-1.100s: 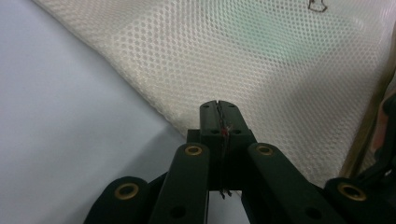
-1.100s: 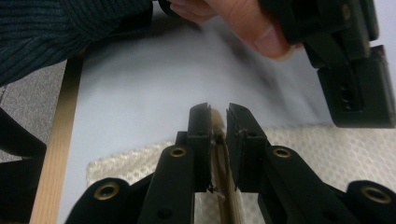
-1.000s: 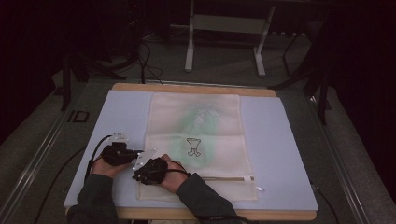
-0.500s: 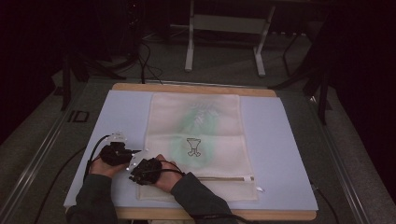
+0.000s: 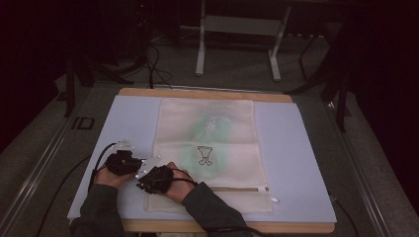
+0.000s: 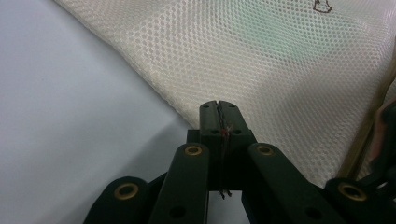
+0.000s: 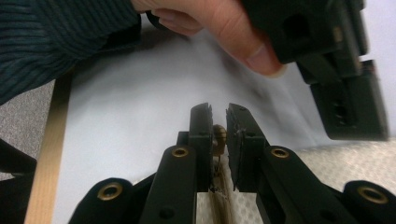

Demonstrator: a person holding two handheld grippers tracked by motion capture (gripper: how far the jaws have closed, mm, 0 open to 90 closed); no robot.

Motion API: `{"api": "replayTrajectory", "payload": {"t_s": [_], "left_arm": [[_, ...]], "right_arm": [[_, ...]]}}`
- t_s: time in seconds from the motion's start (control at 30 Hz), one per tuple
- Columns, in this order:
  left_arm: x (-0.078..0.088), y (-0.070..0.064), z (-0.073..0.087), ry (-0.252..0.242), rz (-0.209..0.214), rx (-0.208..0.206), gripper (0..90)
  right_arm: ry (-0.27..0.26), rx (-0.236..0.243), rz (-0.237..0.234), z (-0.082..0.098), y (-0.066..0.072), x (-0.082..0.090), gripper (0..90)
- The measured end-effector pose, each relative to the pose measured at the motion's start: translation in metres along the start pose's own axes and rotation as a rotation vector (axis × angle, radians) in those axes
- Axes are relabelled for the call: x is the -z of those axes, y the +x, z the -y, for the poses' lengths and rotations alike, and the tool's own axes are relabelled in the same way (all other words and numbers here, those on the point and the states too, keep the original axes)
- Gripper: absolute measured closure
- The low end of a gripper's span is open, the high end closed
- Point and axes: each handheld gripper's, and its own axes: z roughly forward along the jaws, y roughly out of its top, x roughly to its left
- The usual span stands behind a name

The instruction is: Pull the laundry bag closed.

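A cream mesh zip bag lies flat on a pale blue mat. Its zipper runs along the near end. In the high view my left gripper sits at the bag's left edge. Seen along its own jaws, the left gripper is shut, tips on the edge of the mesh with a thin strand between them. My right gripper points left at the zipper's left end. The right gripper is shut on the tan zipper pull, with the zipper tape running below it.
The mat lies on a wooden table with dark floor and a metal stand behind it. In the right gripper view the other hand and its gripper body are close ahead. A small metal piece lies by the bag's near right corner.
The right hand and its gripper have shifted slightly left along the bag's near end, closer to the left gripper. The left hand has stayed put.
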Motion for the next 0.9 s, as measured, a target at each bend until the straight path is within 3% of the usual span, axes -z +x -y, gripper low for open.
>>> {"api": "replayTrajectory", "payload": {"t_s": [0.17,0.37,0.9], "left_arm": [[0.0,0.0,0.0,0.006,0.004,-0.003,89.4],[0.0,-0.002,0.0,0.007,0.012,-0.008,89.3],[0.0,-0.003,0.0,0.014,0.023,-0.015,89.0]], "right_arm": [[0.0,0.004,0.007,0.005,0.001,0.015,81.2],[0.015,0.003,0.011,0.015,0.001,0.02,81.2],[0.03,-0.068,-0.03,0.026,-0.006,0.01,81.0]]}}
